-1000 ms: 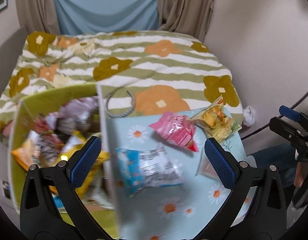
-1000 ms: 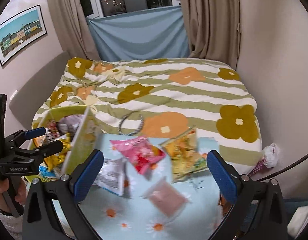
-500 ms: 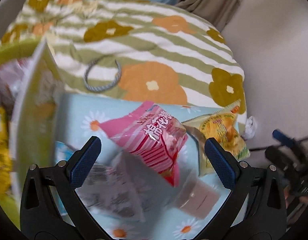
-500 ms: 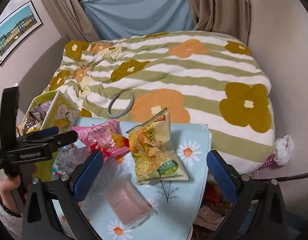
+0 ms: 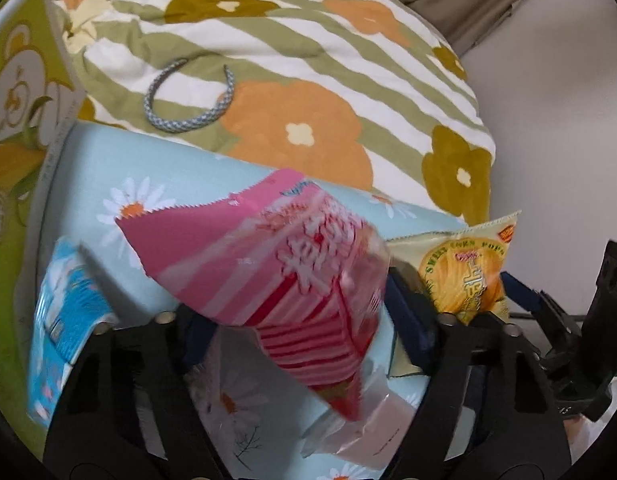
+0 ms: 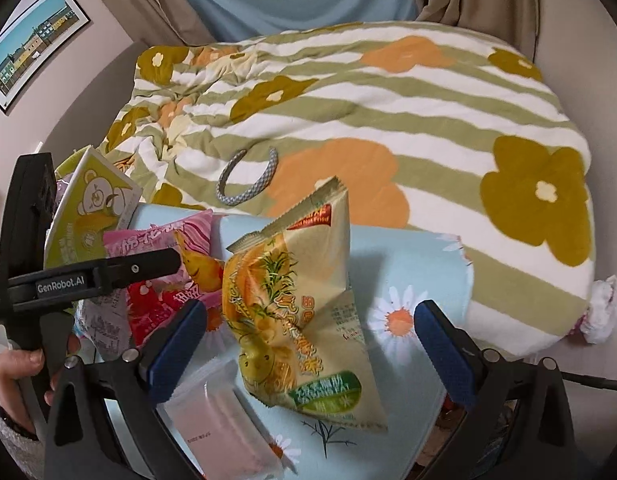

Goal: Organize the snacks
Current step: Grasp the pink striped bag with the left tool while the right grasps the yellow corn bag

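L wrist view: left gripper [image 5: 304, 316] pitched steeply down over the daisy-print desk [image 5: 120, 168]. Jaws have just been closing and now clamp the pink snack bag [image 5: 276, 264] at its lower striped half; the bag looks to sit tilted between the pads, sawtooth seal pointing up-left. Blue-white packet [image 5: 64, 320] lies just beside it on the left, yellow corn-puff bag [image 5: 468, 272] on the right. Green bear-print box [image 5: 24, 92] stands at the desk's left edge, the likely drop spot. Grey cord loop [image 5: 188, 96] lies on the flowered bedspread [image 5: 308, 40] behind; not part of the job.

R wrist view: right gripper [image 6: 308, 344] has jaws wide apart, straddling the yellow corn-puff bag, pads not touching it. Pale pink flat packet [image 6: 224, 412] lies near the left pad. The person's hand [image 6: 12, 380] holds the left tool at frame left.

Judgement, how to do it well: bag is air-filled and slick, so squeeze lightly. Lift L straight up before swinging to the box, to avoid dragging the blue packet. R should centre on the bag's body, clear of the flat packet, then close.
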{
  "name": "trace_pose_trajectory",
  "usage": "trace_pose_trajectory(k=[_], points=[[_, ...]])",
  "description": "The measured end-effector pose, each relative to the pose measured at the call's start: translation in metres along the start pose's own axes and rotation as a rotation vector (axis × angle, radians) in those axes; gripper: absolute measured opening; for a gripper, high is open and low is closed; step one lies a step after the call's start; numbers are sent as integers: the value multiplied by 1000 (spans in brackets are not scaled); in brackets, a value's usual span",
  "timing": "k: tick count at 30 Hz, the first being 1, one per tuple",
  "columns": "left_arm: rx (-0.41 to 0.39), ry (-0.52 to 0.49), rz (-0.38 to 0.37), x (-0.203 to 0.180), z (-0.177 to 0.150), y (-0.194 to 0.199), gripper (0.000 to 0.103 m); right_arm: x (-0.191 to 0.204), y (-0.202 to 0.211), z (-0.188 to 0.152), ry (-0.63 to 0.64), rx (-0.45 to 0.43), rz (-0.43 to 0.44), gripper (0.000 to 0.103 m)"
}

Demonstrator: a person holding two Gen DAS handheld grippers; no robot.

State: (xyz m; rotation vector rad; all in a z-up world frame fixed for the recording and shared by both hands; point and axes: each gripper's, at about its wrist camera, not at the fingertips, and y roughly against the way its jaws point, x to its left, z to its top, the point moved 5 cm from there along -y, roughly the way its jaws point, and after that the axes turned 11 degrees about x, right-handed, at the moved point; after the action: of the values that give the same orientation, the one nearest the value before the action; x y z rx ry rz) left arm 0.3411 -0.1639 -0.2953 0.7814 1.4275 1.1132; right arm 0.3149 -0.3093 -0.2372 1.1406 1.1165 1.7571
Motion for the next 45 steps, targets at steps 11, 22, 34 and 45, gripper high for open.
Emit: trace_pose_trajectory(k=[11, 22, 34, 45], points=[[-7, -43, 40, -4, -5, 5, 58, 0, -16, 3, 27, 20, 33, 103], [-44, -96, 61, -10, -19, 29, 58, 6, -26, 8, 58, 28, 40, 95], [-95, -132, 65, -12, -35, 55, 58, 25, -21, 8, 104, 47, 40, 46], [-222, -219, 57, -23, -53, 124, 58, 57, 40, 5, 112, -58, 10, 45]])
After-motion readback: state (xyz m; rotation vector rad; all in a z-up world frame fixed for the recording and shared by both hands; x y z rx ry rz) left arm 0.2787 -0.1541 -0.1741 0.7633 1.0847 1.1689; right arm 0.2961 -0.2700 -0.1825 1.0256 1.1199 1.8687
